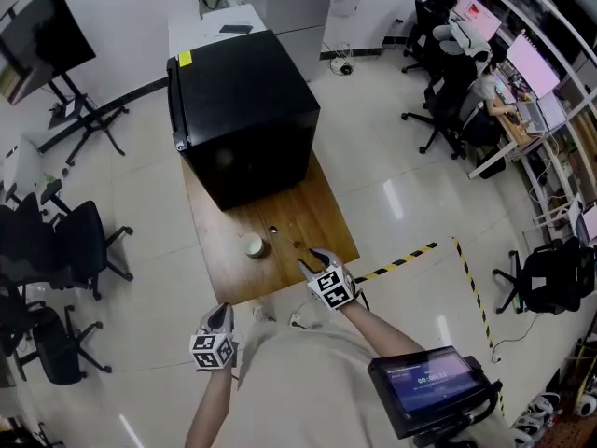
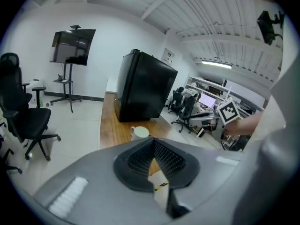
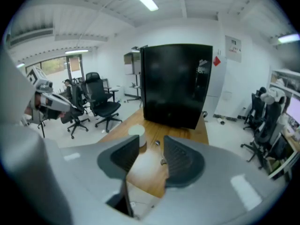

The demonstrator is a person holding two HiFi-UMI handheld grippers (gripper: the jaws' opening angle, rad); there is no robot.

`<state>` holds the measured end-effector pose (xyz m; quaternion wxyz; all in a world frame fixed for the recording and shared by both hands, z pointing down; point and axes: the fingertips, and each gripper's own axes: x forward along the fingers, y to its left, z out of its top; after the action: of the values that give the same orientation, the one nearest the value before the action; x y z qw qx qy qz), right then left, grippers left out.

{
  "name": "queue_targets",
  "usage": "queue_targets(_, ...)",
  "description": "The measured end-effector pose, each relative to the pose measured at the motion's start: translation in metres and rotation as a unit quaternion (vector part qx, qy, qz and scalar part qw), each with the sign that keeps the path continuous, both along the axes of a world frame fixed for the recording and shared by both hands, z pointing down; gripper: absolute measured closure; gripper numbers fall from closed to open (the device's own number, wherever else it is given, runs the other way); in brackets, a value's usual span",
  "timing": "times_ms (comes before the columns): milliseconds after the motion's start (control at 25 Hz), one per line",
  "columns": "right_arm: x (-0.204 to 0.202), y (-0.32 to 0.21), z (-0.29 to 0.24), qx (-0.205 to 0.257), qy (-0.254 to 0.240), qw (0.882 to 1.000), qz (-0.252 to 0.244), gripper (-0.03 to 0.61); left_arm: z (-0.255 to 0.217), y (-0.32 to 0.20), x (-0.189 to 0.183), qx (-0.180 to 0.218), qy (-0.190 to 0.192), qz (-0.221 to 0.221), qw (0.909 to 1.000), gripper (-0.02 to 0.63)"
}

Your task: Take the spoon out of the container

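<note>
Grippers both slant downward, right gripper (image 1: pixel 312 260) wide and empty over table (image 1: pixel 222 271), left gripper (image 1: pixel 220 312) closed

Left tool (image 2: pixel 153 143): jaws closed tip to tip, nothing between them, carried low on left forearm (image 1: pixel 207 407) beside the torso. Right tool (image 3: pixel 151 153): jaws apart, empty, angled downward, right forearm (image 1: pixel 378 329) reaching forward.

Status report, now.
Left gripper shut, empty. Right gripper open, empty. Spoon looks already out, lying on table beside white cup. Nothing in the way.

Spoon (image 3: pixel 160 152) too small and blurred.
</note>
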<state>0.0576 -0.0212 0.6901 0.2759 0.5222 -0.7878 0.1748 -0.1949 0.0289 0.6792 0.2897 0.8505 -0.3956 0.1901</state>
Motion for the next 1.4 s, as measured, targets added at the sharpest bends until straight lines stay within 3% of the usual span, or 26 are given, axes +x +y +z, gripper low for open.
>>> queue_targets(240,0.045,0.070,-0.033,0.049,-0.072,0.996,-0.004,0.437,-0.012,0.051,0.057,0.009,0.008,-0.018,0.9998,0.611)
queue_targets(440,0.090,0.122,-0.028,0.050,-0.124,0.991,0.012,0.437,-0.024,0.104,0.088,0.021,0.008,-0.038,0.9990,0.611)
queue_targets(520,0.104,0.141,-0.032,0.054,-0.175,0.983,0.014,0.384,-0.022,0.130,0.098,0.022,0.005,-0.038,0.9990,0.611)
queue_targets(640,0.118,0.161,-0.031,0.048,-0.230,0.972,0.018,0.341,-0.012,0.159,0.105,0.011,-0.010,-0.039,0.9991,0.611)
queue_targets(800,0.122,0.191,-0.035,0.032,-0.266,0.963,0.003,0.337,-0.005,0.189,0.108,-0.003,-0.017,-0.047,0.9987,0.611)
queue_targets(960,0.114,0.209,-0.044,0.018,-0.301,0.953,-0.009,0.390,-0.002,0.196,0.104,-0.014,-0.010,-0.064,0.9978,0.611)
queue_targets(1040,0.109,0.214,-0.046,0.012,-0.304,0.952,-0.013,0.407,-0.008,0.193,0.105,-0.008,-0.006,-0.064,0.9979,0.611)
queue_targets(1240,0.079,0.212,-0.047,0.002,-0.270,0.963,-0.026,0.433,-0.033,0.183,0.093,0.015,0.008,-0.054,0.9984,0.611)
queue_targets(1400,0.054,0.204,-0.057,0.019,-0.239,0.970,-0.033,0.450,-0.033,0.185,0.075,0.014,0.008,-0.048,0.9987,0.611)
